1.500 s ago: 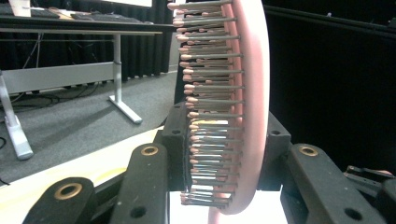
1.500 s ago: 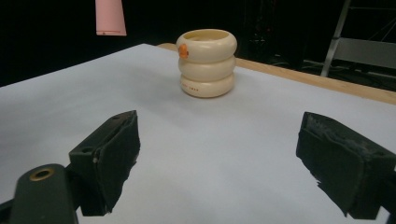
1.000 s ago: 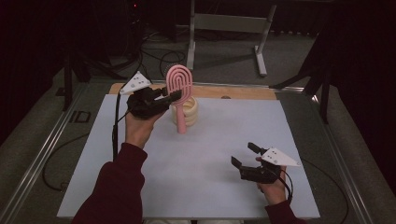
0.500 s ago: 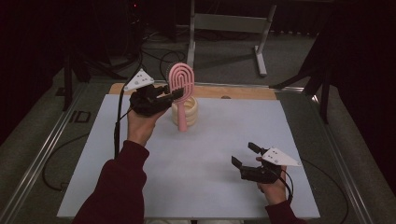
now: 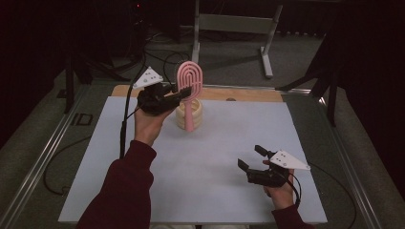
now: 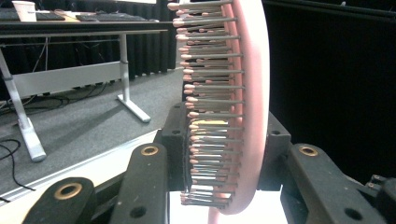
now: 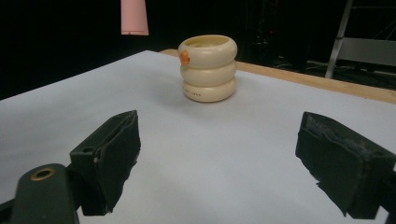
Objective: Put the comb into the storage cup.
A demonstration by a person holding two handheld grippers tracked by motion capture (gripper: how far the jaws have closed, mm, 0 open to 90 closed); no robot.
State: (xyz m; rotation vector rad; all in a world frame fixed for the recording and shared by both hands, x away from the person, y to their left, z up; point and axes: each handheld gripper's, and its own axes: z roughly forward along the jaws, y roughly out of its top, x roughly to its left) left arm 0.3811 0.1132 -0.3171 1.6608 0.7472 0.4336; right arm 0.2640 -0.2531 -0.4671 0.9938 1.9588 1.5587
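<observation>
Pink hairbrush [image 5: 189, 88] is up in the air, over the far part of the white desk [image 5: 215, 186]. It stands almost straight up, with its round head on top and its handle pointing down. The left tongs [image 5: 184, 91] pinch the head of the brush from both sides. In the left gripper view the two black jaws press on the brush, one on the side with the bristles [image 6: 210, 107] and one on the smooth pink back [image 6: 254, 93]. The bristles are thin grey pins with small pink tips.

The end of the handle hangs in front of a cream cup [image 5: 188, 116] that looks like three fat rings stacked up. In the right gripper view the cup [image 7: 208, 68] stands upright on the desk, it has a small orange dot near its rim, and the pink handle end [image 7: 134, 17] hangs above the desk to the left of it, not touching it.

The right tongs [image 5: 251, 158] are low over the near right part of the desk, well apart from the cup and the brush. Their jaws are spread wide and there is nothing between them. A hand holds each gripper, and the left arm wears a dark red sleeve [image 5: 122, 191].
</observation>
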